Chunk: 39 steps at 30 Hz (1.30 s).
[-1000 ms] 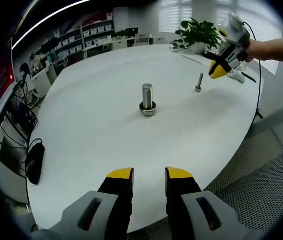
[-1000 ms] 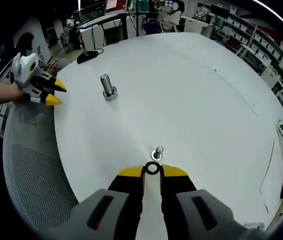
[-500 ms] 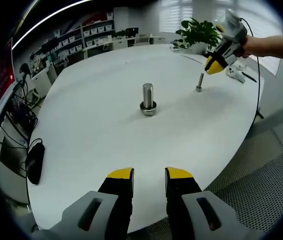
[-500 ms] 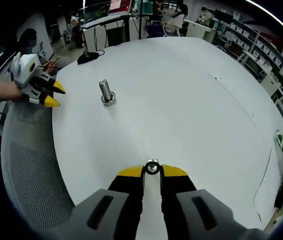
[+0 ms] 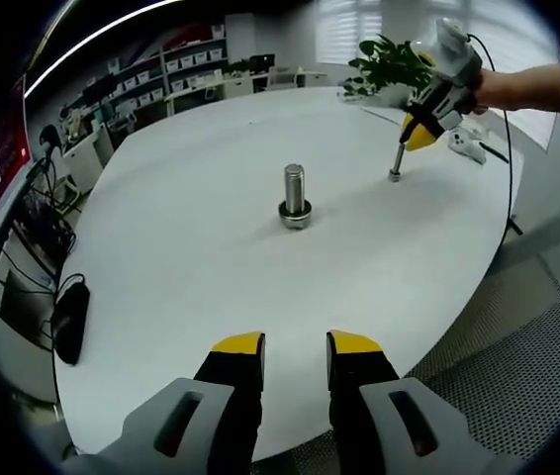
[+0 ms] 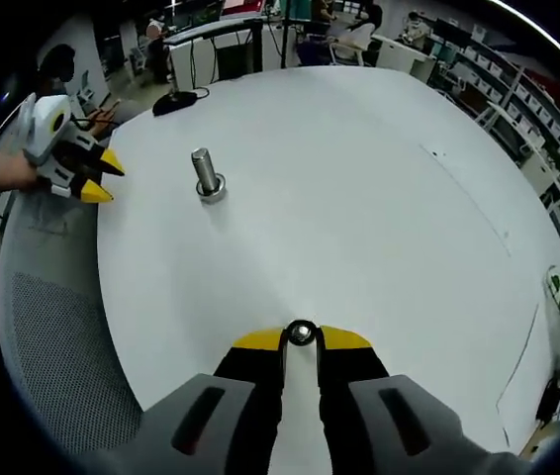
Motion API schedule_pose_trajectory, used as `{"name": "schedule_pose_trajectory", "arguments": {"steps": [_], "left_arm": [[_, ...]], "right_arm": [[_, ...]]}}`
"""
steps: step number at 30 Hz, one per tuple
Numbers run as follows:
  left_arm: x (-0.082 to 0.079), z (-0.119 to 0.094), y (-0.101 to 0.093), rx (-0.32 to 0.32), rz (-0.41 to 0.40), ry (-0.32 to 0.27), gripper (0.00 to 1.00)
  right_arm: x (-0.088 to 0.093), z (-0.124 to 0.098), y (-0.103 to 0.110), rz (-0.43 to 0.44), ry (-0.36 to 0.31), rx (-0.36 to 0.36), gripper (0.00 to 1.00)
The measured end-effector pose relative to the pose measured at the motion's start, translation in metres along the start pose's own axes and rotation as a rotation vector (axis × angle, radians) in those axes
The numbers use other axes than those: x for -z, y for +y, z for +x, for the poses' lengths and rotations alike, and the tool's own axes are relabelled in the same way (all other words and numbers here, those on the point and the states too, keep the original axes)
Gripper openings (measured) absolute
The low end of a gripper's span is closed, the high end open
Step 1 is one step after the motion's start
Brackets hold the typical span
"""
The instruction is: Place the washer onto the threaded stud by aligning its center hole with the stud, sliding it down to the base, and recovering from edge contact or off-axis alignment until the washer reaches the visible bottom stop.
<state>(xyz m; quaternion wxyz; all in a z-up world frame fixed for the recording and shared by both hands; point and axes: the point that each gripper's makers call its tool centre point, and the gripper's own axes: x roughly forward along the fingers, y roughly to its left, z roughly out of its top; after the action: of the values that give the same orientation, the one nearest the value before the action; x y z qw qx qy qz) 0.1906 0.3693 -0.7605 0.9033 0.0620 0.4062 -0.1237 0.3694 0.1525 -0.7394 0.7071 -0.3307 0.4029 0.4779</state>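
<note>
In the left gripper view, a black mouse (image 5: 68,321) lies at the left edge of the round white table (image 5: 211,267). The left gripper (image 5: 296,348) hangs over the near rim, its yellow-tipped jaws parted with nothing between them. At mid-table a large threaded stud (image 5: 294,196) stands upright with a ring at its base. Further right a thin stud (image 5: 397,162) stands upright, the right gripper (image 5: 420,132) just above its top. In the right gripper view, that gripper's jaws pinch the washer (image 6: 302,333) at their tips, above the table.
</note>
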Motion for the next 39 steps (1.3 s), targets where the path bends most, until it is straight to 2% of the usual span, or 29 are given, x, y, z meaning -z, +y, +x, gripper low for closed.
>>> {"name": "schedule_pose_trajectory", "arguments": {"steps": [17,26,33,39], "left_arm": [[0.002,0.001,0.001,-0.001,-0.002,0.008,0.22],[0.002,0.001,0.001,0.002,-0.003,0.009,0.22],[0.003,0.001,0.0,0.004,-0.003,0.013,0.22],[0.003,0.002,0.0,0.006,-0.003,0.013,0.22]], "right_arm": [[0.006,0.022,-0.001,-0.022,0.068,-0.029,0.14],[0.018,0.036,0.0,-0.005,0.105,-0.037,0.14],[0.022,0.042,0.001,-0.012,0.117,-0.035,0.15],[0.02,0.044,0.0,0.006,0.1,-0.032,0.15]]}}
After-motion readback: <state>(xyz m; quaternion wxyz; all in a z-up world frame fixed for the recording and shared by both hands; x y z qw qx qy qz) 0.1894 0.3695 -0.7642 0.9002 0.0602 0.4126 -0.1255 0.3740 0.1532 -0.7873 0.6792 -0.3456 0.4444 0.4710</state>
